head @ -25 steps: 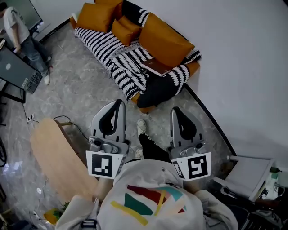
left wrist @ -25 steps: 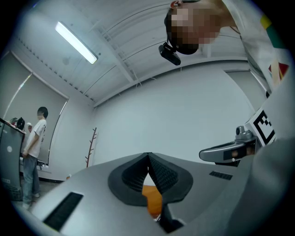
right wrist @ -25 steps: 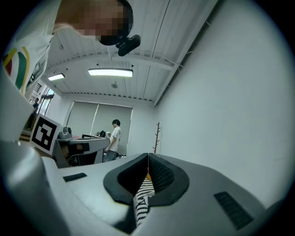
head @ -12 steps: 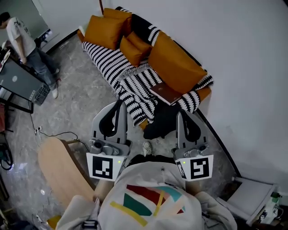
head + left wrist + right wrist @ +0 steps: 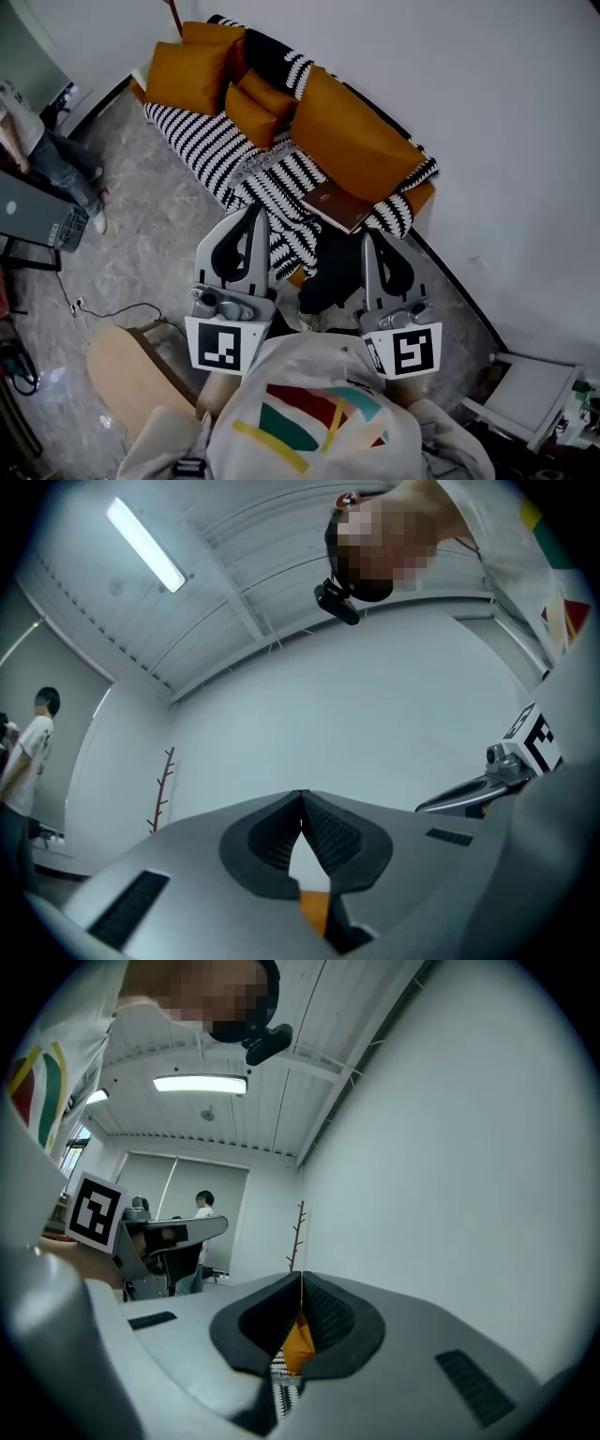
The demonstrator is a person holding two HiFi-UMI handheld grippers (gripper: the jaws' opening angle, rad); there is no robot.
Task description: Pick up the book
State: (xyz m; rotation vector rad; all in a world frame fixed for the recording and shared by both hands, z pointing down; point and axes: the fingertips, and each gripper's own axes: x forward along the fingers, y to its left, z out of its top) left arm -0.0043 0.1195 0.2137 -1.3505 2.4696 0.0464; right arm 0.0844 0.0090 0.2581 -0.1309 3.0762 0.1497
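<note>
Side by side, left gripper (image 5: 253, 210) and right gripper (image 5: 368, 235) face book (image 5: 337, 206).

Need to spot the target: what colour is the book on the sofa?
The book is dark brown, clearest in the head view.

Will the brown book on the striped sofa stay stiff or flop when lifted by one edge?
The brown book keeps straight edges, so probably stiff. It lies on a soft striped blanket, so pushing may sink it.
</note>
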